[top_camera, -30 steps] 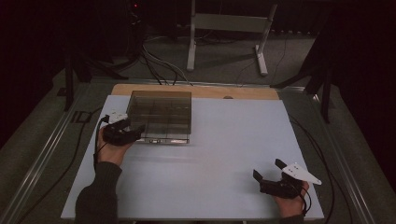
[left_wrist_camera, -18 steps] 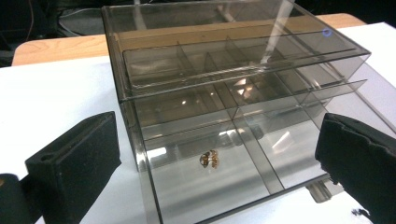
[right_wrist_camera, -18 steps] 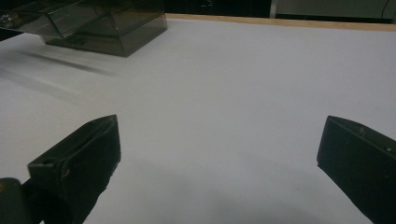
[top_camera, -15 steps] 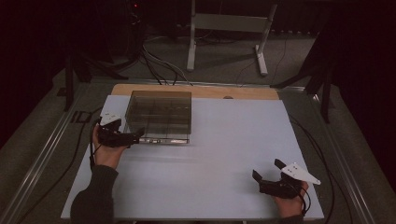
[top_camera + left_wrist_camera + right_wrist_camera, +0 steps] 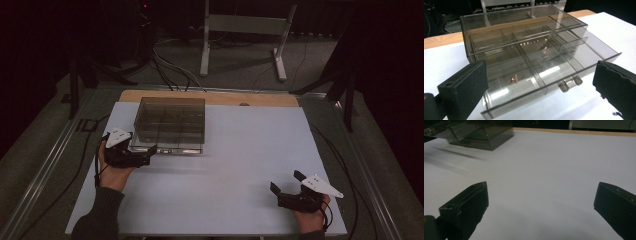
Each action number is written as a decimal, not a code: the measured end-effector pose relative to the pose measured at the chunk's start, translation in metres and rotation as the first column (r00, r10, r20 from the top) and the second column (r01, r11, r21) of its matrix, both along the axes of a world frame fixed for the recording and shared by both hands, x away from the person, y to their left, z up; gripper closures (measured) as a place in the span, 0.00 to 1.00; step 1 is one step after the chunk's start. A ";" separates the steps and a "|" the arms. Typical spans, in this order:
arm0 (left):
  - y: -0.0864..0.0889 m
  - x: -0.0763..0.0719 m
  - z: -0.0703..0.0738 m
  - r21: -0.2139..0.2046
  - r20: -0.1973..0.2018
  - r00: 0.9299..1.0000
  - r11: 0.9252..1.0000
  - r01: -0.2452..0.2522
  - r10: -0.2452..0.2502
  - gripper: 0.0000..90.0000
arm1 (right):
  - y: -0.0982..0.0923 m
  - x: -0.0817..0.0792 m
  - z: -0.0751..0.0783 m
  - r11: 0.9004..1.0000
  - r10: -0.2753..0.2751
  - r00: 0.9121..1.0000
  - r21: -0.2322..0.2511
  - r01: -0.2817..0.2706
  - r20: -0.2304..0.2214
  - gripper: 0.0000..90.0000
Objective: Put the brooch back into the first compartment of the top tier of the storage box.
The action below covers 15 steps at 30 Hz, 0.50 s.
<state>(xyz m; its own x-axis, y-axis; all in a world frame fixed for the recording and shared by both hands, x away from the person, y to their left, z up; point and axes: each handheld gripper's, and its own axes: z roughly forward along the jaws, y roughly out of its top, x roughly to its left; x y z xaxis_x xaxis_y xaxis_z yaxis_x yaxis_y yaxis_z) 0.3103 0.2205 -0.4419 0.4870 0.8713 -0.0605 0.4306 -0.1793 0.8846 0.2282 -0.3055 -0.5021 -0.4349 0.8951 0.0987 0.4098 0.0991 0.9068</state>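
Left gripper view shows the drawer [image 5: 554, 72] of the clear box [image 5: 524, 37] pulled partway out toward the camera, a small gold object [image 5: 513, 79] lying in one compartment, with the left hand-held gripper [image 5: 145, 152] released just in front of it. Judging by this, the opening looks done and whatever goes in or comes out remains; the right hand-held gripper [image 5: 287, 192] rests spread wide and empty on the surface [image 5: 240, 150], well apart.

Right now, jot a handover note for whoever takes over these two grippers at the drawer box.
Left gripper: open, at the front left of the clear drawer box, holding nothing.
Right gripper: open, low over the bare white table near the front right, far from the box.
Box: at the table's back left; its lower drawer is pulled partly out, with a small gold piece inside.
Left: probably picking out the piece or pushing the drawer shut.
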 end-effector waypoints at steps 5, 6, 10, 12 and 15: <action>0.004 -0.009 -0.004 -0.011 0.017 1.000 1.000 0.000 0.000 0.01 | 0.001 0.000 0.000 1.000 0.001 1.000 -0.002 -0.001 0.003 0.00; 0.006 -0.013 -0.005 -0.013 0.026 1.000 1.000 0.003 -0.002 0.01 | 0.001 0.000 0.000 1.000 0.001 1.000 -0.003 -0.001 0.002 0.00; 0.011 -0.021 -0.008 -0.006 0.036 0.999 1.000 0.003 -0.003 0.01 | 0.002 0.000 0.000 1.000 0.003 1.000 -0.002 -0.003 0.004 0.00; 0.013 -0.024 -0.009 -0.009 0.040 0.999 1.000 0.003 -0.002 0.01 | 0.002 -0.001 0.000 1.000 0.004 1.000 -0.003 -0.004 0.004 0.00; 0.016 -0.029 -0.012 -0.011 0.044 0.999 1.000 0.006 -0.005 0.01 | 0.003 -0.001 0.000 1.000 0.006 1.000 -0.003 -0.006 0.003 0.00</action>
<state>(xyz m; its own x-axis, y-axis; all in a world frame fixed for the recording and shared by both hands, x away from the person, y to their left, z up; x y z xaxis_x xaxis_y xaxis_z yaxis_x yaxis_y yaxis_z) 0.2811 0.2362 -0.4537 0.4940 0.8681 -0.0489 0.3906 -0.1714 0.9045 0.2274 -0.3023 -0.5019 -0.4402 0.8929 0.0945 0.4066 0.1044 0.9076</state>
